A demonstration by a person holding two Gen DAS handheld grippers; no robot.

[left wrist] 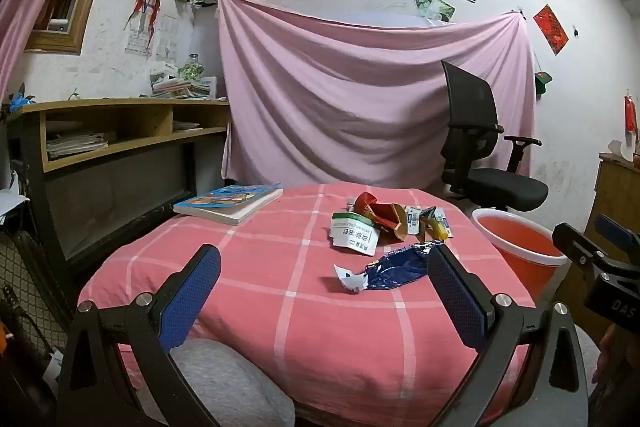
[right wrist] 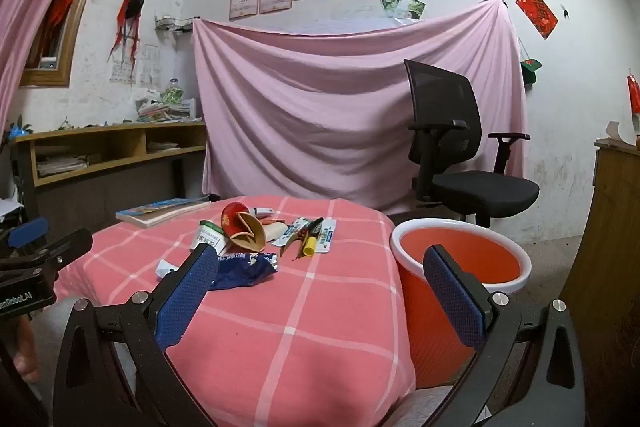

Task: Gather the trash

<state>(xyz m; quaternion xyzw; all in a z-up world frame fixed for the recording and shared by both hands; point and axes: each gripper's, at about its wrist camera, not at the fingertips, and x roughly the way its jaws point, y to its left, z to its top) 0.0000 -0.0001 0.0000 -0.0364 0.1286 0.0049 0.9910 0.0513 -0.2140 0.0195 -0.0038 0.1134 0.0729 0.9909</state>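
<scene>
Trash lies on a table with a pink checked cloth: a crumpled dark blue wrapper, a white and green packet, a crushed red and tan paper cup, and small sachets with a yellow cap. An orange bin with a white rim stands right of the table. My left gripper is open and empty, short of the blue wrapper. My right gripper is open and empty, over the table's right edge near the bin.
A blue-covered book lies at the table's far left. A black office chair stands behind the bin before a hanging pink sheet. A wooden shelf desk is at left, a wooden cabinet at right.
</scene>
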